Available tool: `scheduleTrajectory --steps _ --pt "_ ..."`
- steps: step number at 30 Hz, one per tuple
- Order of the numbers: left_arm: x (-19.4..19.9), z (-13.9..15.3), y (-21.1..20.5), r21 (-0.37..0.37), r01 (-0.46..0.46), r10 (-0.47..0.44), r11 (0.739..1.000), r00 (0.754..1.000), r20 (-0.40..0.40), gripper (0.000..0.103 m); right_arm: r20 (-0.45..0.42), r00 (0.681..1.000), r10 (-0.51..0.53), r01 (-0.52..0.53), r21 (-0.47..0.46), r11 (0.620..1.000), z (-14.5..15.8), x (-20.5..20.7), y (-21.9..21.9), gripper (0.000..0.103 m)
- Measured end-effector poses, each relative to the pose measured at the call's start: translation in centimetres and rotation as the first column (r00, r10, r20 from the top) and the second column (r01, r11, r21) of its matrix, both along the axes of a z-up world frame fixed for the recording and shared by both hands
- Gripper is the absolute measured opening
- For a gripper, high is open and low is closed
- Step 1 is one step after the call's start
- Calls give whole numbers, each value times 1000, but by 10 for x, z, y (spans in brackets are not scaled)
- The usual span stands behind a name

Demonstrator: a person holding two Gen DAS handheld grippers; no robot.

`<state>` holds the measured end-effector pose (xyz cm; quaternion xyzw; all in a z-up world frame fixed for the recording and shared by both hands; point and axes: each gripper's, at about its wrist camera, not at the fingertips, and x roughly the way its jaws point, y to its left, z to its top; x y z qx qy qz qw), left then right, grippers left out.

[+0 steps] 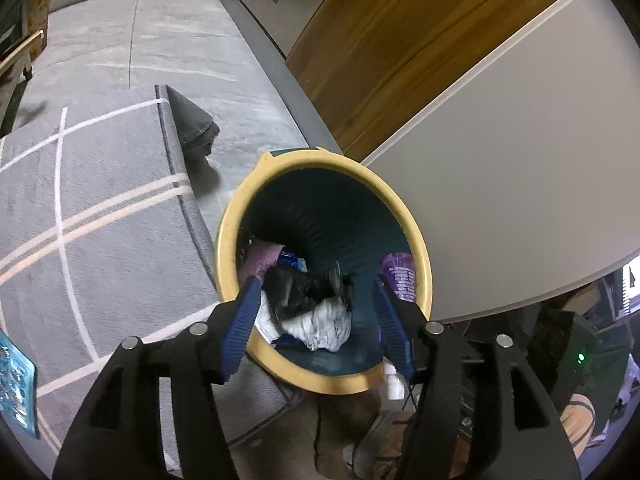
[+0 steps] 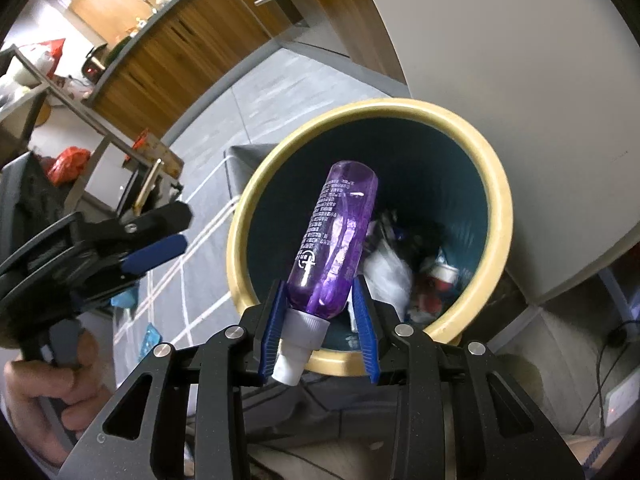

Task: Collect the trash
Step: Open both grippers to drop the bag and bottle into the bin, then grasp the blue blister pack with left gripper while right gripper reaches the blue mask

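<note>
While clamping the purple spray bottle (image 2: 336,232) by its lower body, just above the white cap, with the right gripper (image 2: 320,282), keep both pads pressed on its sides and carry its free end farther over the yellow rim of the teal waste bin (image 2: 500,200). Judged from here: bottle tilted up and away, mostly above the bin's mouth, cap end close over the near rim, so push forward a little before letting go. Release only with the whole bottle inside the rim line. Open wide and at once, to avoid dragging the cap on one pad and flipping it out onto the floor. Aim for the left half of the opening, beside the crumpled white paper (image 2: 388,276) and the red-and-white cup (image 2: 442,274) lying at the bottom. Mind the left gripper (image 1: 316,280): fingers spread apart, pressing on nothing, hanging over the bin's near rim with a blurred black-and-white wad (image 1: 308,304) between and below them, apparently inside the bin. Draw it aside to the left, toward the grey striped rug (image 1: 100,220), to avoid a knock between the tools. Afterwards, look to the blue packet (image 1: 16,384) at the rug's near left, probably the next piece.
</note>
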<state>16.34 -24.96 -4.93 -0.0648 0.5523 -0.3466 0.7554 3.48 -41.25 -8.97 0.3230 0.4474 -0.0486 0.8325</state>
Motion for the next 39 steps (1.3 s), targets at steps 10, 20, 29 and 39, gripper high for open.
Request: scheduleTrajectory --steps 10,20,29,39 --pt "-2 9 13 30 6 -7 1000 1000 27 64 -6 999 -32 32 13 999 -3 5 -7 46" --pt "-2 26 46 75 -26 18 997 993 115 74 37 999 37 -35 -49 998 16 10 21 56" --pt "7 22 111 167 -119 93 979 983 158 79 48 984 173 -168 -96 981 25 26 72 63" --pt "32 17 206 264 -273 229 925 955 187 82 33 945 325 -320 -101 942 26 36 141 65"
